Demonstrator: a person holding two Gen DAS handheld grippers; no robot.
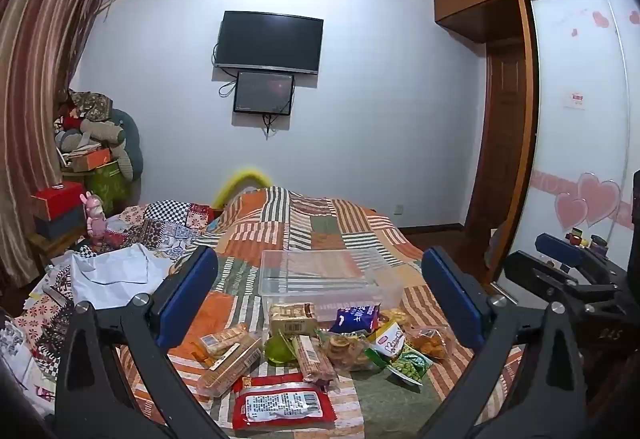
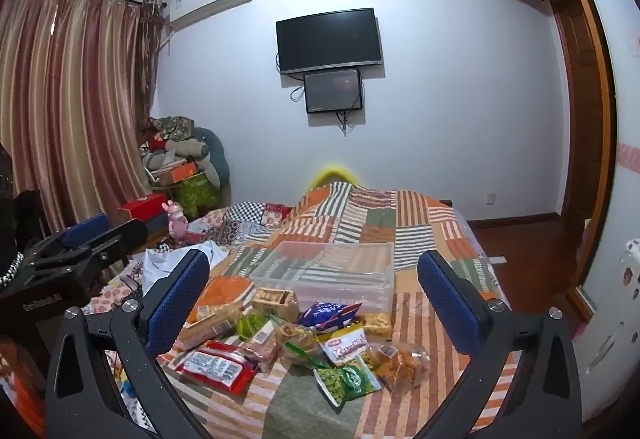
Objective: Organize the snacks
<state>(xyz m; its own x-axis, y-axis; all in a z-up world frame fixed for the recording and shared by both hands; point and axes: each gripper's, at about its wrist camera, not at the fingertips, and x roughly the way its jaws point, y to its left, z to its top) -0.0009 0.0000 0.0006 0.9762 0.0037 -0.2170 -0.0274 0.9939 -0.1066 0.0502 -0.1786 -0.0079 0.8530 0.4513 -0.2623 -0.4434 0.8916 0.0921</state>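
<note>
So: bed [image 1: 340, 223] under patchwork quilt carries everything. Clear plastic bin [image 1: 324, 275] sits mid-bed, toward the foot edge, apparently empty, though its see-through walls make that hard to confirm. Snack pile [image 1: 320, 351] lies on the near side, touching the bin's front wall; red packet [image 1: 282, 405] nearest the near edge. Left gripper [image 1: 320, 299] and right gripper [image 2: 312, 303] both spread wide, holding nothing, hovering above the pile. Judged step: start, nothing sorted. Next: descend, close on one packet, lift into bin.

Snacks [image 1: 320, 343] lie heaped on the bed [image 1: 320, 227], the bin [image 1: 324, 275] just behind them, the TV [image 1: 269, 42] on the far wall.
</note>
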